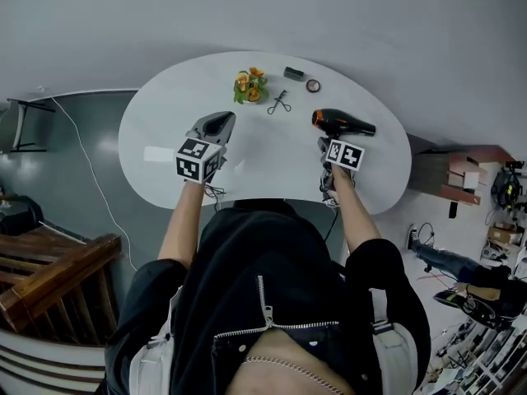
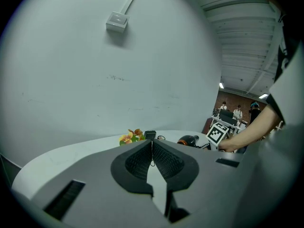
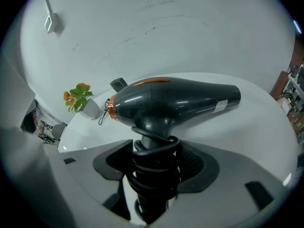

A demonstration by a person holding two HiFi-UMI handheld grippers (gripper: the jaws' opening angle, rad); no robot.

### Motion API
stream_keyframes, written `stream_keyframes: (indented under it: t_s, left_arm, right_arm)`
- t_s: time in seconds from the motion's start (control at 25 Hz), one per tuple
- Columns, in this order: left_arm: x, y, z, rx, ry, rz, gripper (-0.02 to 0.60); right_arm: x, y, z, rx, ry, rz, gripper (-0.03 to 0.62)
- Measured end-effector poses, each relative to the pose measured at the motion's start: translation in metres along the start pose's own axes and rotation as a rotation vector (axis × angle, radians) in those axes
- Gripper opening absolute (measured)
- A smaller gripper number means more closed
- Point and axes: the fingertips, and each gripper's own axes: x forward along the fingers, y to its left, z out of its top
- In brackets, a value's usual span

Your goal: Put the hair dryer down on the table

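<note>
My right gripper [image 3: 153, 163] clamps its jaws on the cord-wrapped handle of the hair dryer [image 3: 175, 101], right of frame centre above the surface [image 1: 263, 167]. My left gripper [image 2: 152, 156] has its jaws together, empty.

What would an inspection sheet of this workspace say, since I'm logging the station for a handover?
Surface: white oval table, mostly bare.
Job's things: hair dryer, black with an orange ring, held by its handle over the table's right part; whether it touches cannot be told.
Clutter: flower pot, eyelash curler, small dark box, round compact, grouped at the far edge.
Grippers: left tongs shut, empty; right tongs shut on the hair dryer.
Cables: dryer cord coiled round the handle; white cable on the floor at left.
Surroundings: grey wall; wooden steps at left.
</note>
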Motion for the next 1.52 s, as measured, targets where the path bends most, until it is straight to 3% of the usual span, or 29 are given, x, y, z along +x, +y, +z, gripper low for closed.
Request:
stream_keyframes:
  t_s: [0.24, 0.44, 0.6, 0.68, 0.84, 1.0, 1.52]
  left_arm:
    - [0.003, -0.004, 0.004, 0.005, -0.002, -0.02, 0.021]
    - [0.013, -0.017, 0.008, 0.026, -0.003, -0.062, 0.021]
    - [0.019, -0.029, 0.013, 0.043, -0.006, -0.093, 0.021]
    - [0.021, -0.033, 0.016, 0.051, -0.009, -0.106, 0.021]
    - [0.027, -0.041, 0.019, 0.071, -0.009, -0.133, 0.021]
    - [0.03, -0.046, 0.024, 0.08, -0.021, -0.149, 0.021]
    - [0.037, -0.046, 0.035, 0.093, -0.044, -0.158, 0.021]
  right_arm:
    - [-0.011, 0.001, 0.002, -0.041, -0.037, -0.009, 0.29]
    - [-0.033, 0.003, 0.013, -0.095, -0.113, -0.007, 0.251]
    - [-0.053, -0.003, 0.018, -0.122, -0.172, -0.039, 0.129]
    - [-0.062, -0.006, 0.02, -0.132, -0.196, -0.062, 0.005]
    - [-0.074, -0.006, 0.023, -0.146, -0.228, -0.089, 0.005]
    - [-0.086, 0.007, 0.034, -0.158, -0.289, -0.063, 0.005]
    - [-0.154, 0.083, 0.103, -0.294, -0.601, 0.042, 0.003]
